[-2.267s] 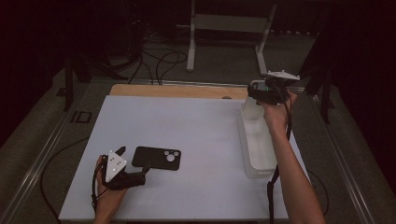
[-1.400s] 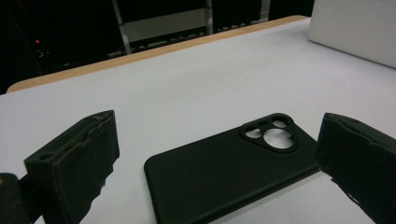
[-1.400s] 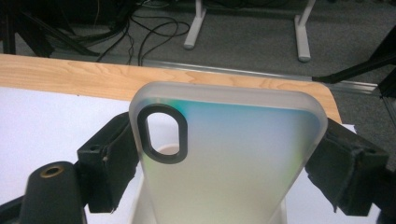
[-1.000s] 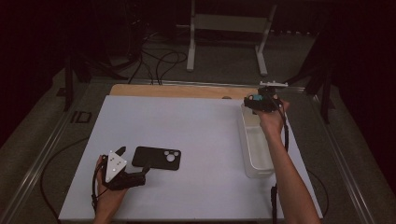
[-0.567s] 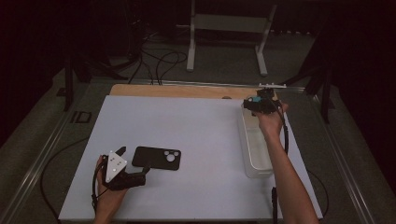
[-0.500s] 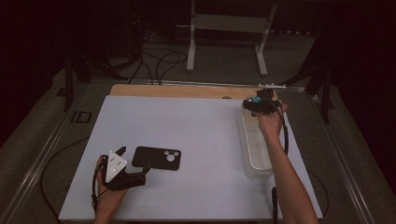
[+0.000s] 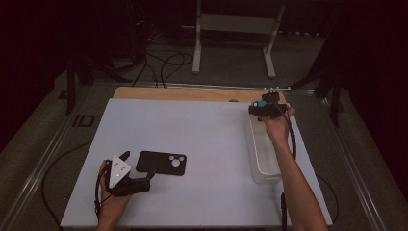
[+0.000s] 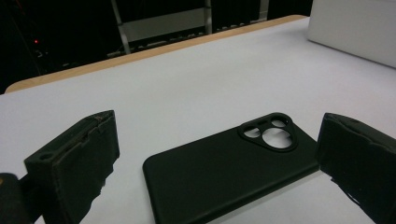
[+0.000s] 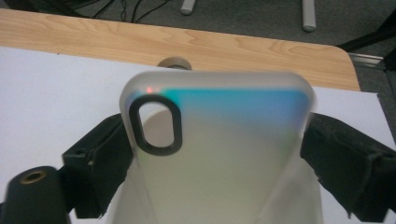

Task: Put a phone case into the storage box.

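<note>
**Frosted case over the bin**

High view: the right gripper (image 7: 262, 108) holds over the clear plastic bin's (image 7: 265, 177) far end; lower squarely before releasing.

Left gripper view: jaws spread, flanking the matte black phone case (image 8: 229, 168) without touching.

Right gripper view: the translucent iridescent phone case (image 9: 219, 154) sits between the jaws, which have just been opening; contact unclear.

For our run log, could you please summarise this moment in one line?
left gripper: open around black phone case | right gripper: opening, translucent phone case between jaws

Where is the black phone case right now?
In the high view the black phone case lies flat on the white table, near left, just beyond the left gripper, whose open jaws flank it without touching.
</note>
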Demonstrator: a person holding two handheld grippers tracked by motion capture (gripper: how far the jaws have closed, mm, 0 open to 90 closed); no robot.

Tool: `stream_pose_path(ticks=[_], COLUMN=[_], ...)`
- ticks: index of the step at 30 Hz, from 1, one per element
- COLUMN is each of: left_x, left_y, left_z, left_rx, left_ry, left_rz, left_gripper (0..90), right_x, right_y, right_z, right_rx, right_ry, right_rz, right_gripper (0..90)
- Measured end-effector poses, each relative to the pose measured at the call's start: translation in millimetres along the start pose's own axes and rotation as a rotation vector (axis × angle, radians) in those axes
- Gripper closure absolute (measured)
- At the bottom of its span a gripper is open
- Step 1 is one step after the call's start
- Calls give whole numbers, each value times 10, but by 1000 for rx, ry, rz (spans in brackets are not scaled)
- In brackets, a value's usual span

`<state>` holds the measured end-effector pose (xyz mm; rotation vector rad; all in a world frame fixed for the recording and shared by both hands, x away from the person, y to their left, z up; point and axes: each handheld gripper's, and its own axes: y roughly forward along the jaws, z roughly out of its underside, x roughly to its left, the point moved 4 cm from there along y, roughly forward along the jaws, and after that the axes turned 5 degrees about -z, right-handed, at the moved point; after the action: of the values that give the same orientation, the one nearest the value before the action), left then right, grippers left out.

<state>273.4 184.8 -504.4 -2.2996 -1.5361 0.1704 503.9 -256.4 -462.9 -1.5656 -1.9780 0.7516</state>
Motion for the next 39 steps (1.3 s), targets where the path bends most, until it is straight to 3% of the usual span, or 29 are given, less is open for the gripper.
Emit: stream_pose_path(ticks=[12,18,26,29,35,39], left_x=[-5,-1,-3,5,-2,1], left_y=[0,2,2,1,7,-5], left_z=[1,3,2,3,1,0], left_rx=[1,1,0,1,-1,-1], left_ry=[0,-3,-2,-5,-3,-4], left_rz=[0,-1,-1,-3,-1,-4], left_gripper=[3,3,4,4,4,4], right_x=[41,121,324,420,578,655], right_y=[-161,-286,-528,-626,-831,-963], right_z=[-58,-78,-63,5,163,278], right_rx=[-67,-99,-162,-192,-245,-278], right_ry=[-2,-16,-101,-138,-162,-193], right_rz=[-26,-71,-143,-184,-257,-279], right_gripper=[99,103,105,104,104,103])
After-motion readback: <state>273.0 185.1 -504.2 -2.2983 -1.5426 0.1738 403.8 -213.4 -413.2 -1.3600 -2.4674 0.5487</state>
